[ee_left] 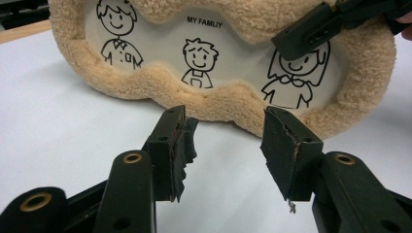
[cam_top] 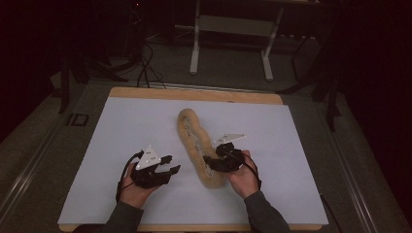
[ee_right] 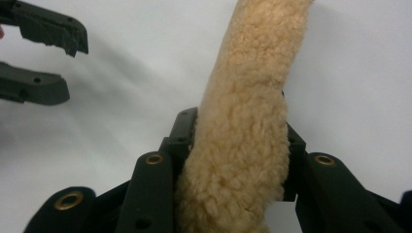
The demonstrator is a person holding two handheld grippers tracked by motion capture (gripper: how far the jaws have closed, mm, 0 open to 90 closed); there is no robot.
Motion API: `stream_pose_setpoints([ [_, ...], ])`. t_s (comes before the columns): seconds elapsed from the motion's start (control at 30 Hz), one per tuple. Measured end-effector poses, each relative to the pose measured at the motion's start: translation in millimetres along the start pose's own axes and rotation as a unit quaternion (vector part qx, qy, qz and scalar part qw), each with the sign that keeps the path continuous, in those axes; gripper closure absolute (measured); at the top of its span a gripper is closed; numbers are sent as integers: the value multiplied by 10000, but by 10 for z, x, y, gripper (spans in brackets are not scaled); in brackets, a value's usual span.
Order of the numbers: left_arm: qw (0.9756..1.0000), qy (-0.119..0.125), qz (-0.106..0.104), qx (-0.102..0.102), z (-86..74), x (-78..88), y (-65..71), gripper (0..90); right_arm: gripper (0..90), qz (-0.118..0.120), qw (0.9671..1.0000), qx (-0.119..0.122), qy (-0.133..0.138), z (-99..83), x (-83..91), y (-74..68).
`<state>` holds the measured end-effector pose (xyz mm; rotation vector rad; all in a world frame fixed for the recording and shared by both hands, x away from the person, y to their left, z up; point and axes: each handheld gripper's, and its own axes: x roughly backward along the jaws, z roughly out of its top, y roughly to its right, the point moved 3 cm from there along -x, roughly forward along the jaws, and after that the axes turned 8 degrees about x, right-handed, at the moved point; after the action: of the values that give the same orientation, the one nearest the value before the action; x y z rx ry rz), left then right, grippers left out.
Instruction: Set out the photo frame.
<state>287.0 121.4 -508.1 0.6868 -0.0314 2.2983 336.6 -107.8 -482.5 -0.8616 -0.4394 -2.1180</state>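
You are standing the plush picture frame [cam_top: 200, 148] up on its long edge on the white sheet [cam_top: 121, 126] that covers the bench [cam_top: 194, 94], and your right claw [cam_top: 212, 162] is what is keeping it there. In the right gripper view its jaws are pressing into the fuzzy tan rim from both sides, so the claw is gripping the frame [ee_right: 243, 141] at its near end; the grip looks meant to hold the soft thing upright rather than let it flop flat.

Your left claw [cam_top: 169, 164] is standing well open with nothing between its jaws, just beside the frame but apart from it. In the left gripper view its jaws are aiming at the lower fleecy border, under the drawn family figures and the words "MY FAMLIY" on the frame's white face [ee_left: 218, 48]. That placement reads as waiting to take a second hold on the rim, likely so that the frame can be steadied or turned with both claws.

Both your hands are lying low near the sheet, palms turned inward toward each other, forearms coming in from the near edge, with the right hand [cam_top: 243, 175] curled behind its claw at the frame's near end.
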Motion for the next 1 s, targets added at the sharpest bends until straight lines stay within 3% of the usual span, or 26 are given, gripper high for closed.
stream_pose_setpoints([
  [0.43,10000,15,71,63,0,4,-37,522,646,253,9992,316,16,-25,28,25],
  [0.73,9996,87,218,181,3,41,-108,522,657,577,9945,868,61,-11,31,-63],
  [1.0,9986,141,381,327,4,84,-204,523,649,656,9945,809,64,-22,33,-22],
])
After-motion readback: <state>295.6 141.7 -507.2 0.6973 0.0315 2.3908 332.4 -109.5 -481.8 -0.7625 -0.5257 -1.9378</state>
